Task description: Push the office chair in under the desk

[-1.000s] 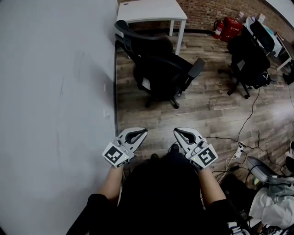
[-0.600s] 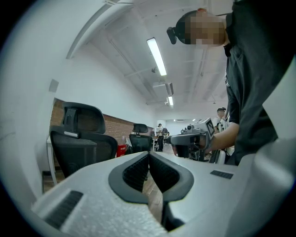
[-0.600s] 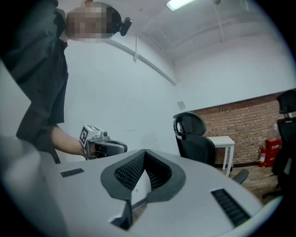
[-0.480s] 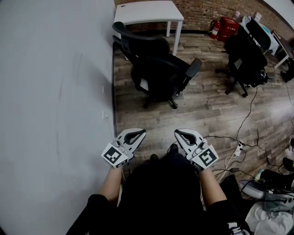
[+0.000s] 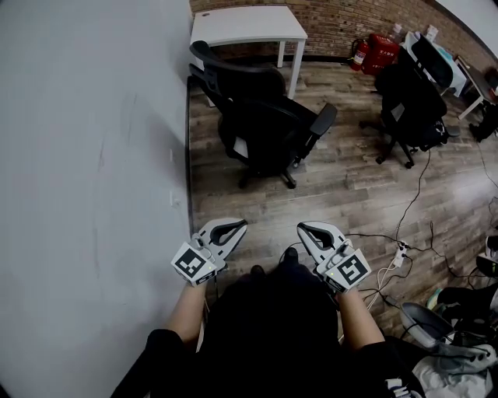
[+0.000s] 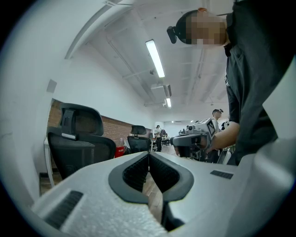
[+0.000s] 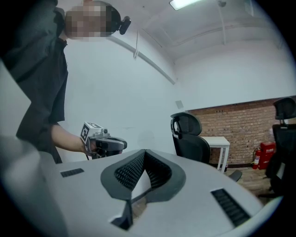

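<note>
The office chair (image 5: 264, 124) stands at upper centre of the frame, in front of the desk (image 5: 245, 23) and not under it. The left gripper (image 5: 233, 225) and right gripper (image 5: 307, 228), lower centre, are pressed together, empty, well apart from the chair. The whole push remains.

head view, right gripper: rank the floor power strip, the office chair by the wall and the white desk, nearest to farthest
1. Power strip: on the floor, just to the right of the right gripper.
2. Office chair: ahead, beside the wall, short of the desk.
3. White desk: far end of the room, beyond the chair, by the brick wall.
</note>
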`<act>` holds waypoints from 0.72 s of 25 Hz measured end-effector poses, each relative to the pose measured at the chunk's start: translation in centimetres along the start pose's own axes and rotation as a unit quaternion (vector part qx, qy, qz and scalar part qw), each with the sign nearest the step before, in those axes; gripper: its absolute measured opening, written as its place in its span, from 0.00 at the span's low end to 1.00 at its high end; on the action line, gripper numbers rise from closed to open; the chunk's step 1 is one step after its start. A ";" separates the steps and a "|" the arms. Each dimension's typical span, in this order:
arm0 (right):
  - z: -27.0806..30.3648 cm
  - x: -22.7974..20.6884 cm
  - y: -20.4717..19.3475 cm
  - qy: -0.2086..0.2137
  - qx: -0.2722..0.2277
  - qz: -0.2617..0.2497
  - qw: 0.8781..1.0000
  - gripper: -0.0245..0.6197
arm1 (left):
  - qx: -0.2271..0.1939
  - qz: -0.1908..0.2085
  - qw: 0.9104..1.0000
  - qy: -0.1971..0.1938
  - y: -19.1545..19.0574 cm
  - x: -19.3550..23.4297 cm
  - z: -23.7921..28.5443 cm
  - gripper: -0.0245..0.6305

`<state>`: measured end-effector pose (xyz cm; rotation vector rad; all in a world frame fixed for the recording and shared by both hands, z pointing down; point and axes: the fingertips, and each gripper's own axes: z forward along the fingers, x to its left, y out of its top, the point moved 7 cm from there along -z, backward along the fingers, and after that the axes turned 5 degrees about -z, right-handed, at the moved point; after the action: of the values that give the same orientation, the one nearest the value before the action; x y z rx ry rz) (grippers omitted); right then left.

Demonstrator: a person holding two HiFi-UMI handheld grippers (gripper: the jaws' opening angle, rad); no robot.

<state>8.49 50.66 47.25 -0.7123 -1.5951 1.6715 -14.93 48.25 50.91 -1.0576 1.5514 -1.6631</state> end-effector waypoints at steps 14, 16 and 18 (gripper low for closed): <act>1.9 0.9 0.0 0.006 0.036 -0.013 0.999 0.05 | -0.005 -0.015 0.999 0.034 -0.5 1.4 -3.4 0.07; 2.1 0.9 0.2 0.006 0.031 -0.012 0.999 0.05 | -0.002 -0.016 0.999 0.037 -0.8 1.6 -3.6 0.07; 2.5 0.5 -0.2 0.004 0.031 -0.008 0.999 0.05 | 0.000 -0.013 0.999 0.039 -0.8 2.2 -3.5 0.07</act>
<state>6.27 49.58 47.73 -0.6723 -1.5330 1.6957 -18.99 48.17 52.10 -1.0277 1.5928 -1.7420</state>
